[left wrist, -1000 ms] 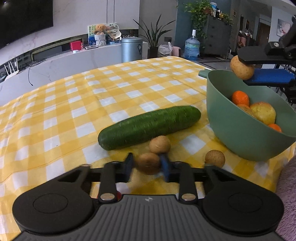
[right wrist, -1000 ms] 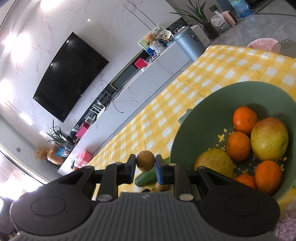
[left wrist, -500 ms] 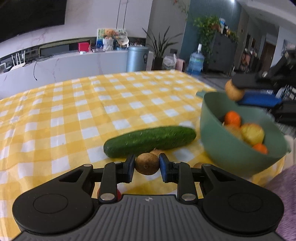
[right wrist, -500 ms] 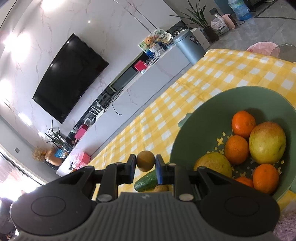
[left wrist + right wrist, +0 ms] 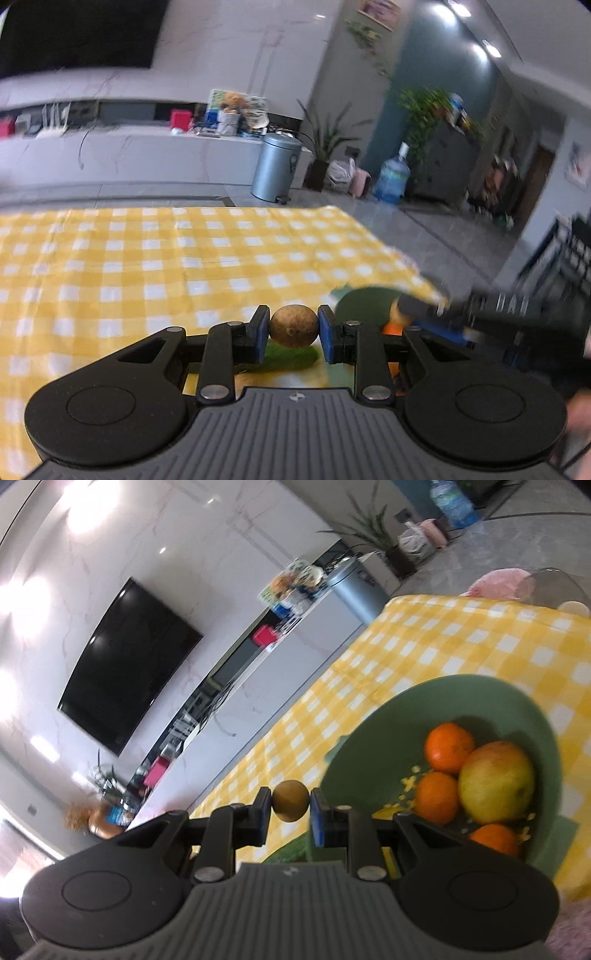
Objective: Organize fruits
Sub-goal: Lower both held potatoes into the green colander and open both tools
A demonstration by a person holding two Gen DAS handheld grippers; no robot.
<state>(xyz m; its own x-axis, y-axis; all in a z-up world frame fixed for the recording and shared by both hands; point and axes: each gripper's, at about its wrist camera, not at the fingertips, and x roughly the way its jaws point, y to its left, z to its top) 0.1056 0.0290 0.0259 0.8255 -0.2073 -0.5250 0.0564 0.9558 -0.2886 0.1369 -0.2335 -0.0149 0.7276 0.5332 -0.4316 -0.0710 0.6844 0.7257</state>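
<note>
My left gripper [image 5: 293, 331] is shut on a small round brown fruit [image 5: 293, 326] and holds it well above the yellow checked table [image 5: 147, 266]. My right gripper [image 5: 290, 803] is shut on a second small brown fruit [image 5: 290, 800], just left of the green bowl [image 5: 369, 734]. The bowl holds three oranges [image 5: 448, 747] and a yellow-green mango [image 5: 496, 782]. In the left wrist view the bowl [image 5: 364, 301] shows partly behind my fingers, with the right gripper [image 5: 436, 314] blurred over it. A green cucumber [image 5: 291, 359] lies below the left gripper.
The table's far edge [image 5: 332, 210] drops to a grey floor with a metal bin [image 5: 275, 171] and a water bottle [image 5: 391, 177]. The cucumber's end [image 5: 290, 851] shows under my right fingers. A pink seat [image 5: 498, 585] stands beyond the table.
My left gripper has lifted with its brown fruit and tilted up, so the table fruits dropped out of sight. My right gripper has moved closer over the bowl with its fruit.
</note>
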